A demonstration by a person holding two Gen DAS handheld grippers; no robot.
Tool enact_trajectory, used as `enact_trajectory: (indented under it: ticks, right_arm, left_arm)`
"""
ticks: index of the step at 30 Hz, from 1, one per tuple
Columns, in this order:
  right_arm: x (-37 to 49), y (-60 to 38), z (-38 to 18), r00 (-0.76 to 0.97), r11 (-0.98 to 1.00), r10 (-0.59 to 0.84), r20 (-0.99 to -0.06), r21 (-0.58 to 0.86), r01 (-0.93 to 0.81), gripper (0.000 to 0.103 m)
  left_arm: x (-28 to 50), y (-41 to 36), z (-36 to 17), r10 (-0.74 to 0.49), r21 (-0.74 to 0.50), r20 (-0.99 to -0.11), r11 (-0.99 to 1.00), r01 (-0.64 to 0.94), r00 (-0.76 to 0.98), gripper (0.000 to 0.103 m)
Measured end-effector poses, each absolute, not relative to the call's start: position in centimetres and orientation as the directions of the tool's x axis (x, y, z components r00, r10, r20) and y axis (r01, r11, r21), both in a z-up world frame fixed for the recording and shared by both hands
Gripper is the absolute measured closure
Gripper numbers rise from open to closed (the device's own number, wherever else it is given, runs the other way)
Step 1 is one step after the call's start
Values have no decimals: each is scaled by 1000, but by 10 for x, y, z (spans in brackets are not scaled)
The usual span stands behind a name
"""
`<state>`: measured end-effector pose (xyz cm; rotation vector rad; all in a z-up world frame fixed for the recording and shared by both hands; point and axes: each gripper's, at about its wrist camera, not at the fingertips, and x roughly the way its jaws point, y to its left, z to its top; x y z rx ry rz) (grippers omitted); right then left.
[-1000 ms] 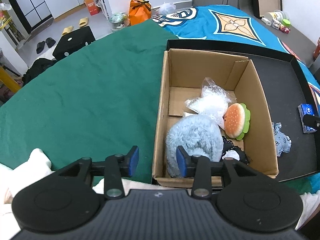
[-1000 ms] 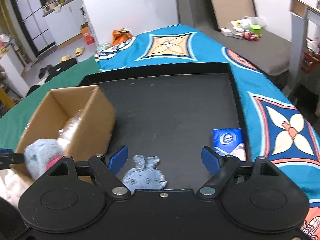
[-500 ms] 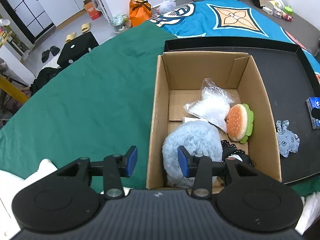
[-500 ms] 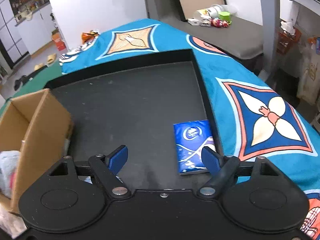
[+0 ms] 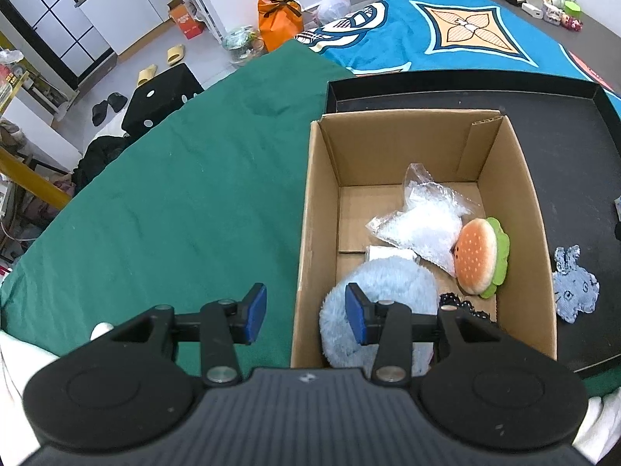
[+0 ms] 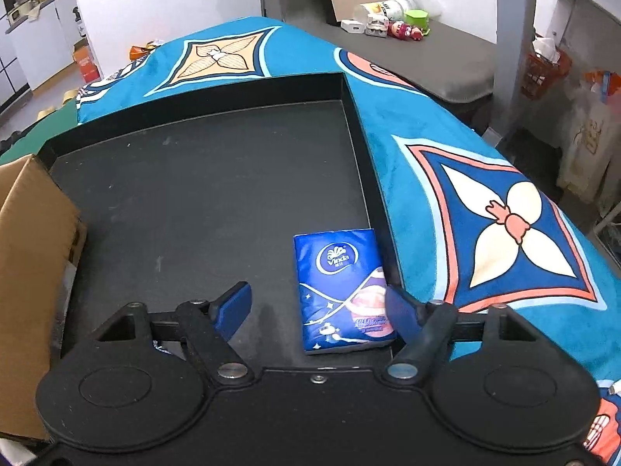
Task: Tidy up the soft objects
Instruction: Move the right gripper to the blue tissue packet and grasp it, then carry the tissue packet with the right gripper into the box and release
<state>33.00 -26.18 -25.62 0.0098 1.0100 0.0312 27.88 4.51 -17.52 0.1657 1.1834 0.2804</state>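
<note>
Jaws of the right gripper (image 6: pixel 316 308), closing around the tissue pack (image 6: pixel 341 285) by the black tray (image 6: pixel 194 178) edge, should pinch its soft, light, slippery-wrapped long sides.

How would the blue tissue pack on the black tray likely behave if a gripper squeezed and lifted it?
The tissue pack looks soft and flat, so it would probably give under the pads rather than resist. Its glossy wrapper may be a little slippery. It lies flat near the black tray's wall, so it should not roll. The right gripper is closing with the pack between its fingers, not yet pressing.
</note>
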Motion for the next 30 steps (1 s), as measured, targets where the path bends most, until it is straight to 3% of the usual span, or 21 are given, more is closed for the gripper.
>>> enact_trajectory:
  ticks: [6, 12, 15, 17, 22, 30]
  right_arm:
    - [330, -259, -260, 520, 999, 22, -854, 0, -43, 31]
    - [329, -262, -261, 525, 999, -10, -851, -34, -36, 49]
    - [330, -260, -264, 524, 997, -16, -852, -51, -51, 50]
    - [332, -263, -268, 494, 999, 5, -869, -21, -48, 63]
    - [330, -270, -265, 499, 1000, 17, -867, 7, -22, 82]
    - [320, -272, -245, 541, 998, 58, -839, 53, -25, 83]
  left_arm:
    - [282, 44, -177, 307, 279, -887, 952, -129, 346, 60]
    - [279, 44, -176, 305, 278, -886, 952, -126, 350, 60]
    - [278, 44, -175, 301, 274, -886, 953, -126, 352, 60]
    - [275, 43, -175, 298, 272, -886, 955, -123, 355, 60]
    - [267, 43, -171, 288, 262, -885, 958, -118, 365, 60]
    - [256, 48, -161, 277, 245, -878, 961, -130, 390, 60]
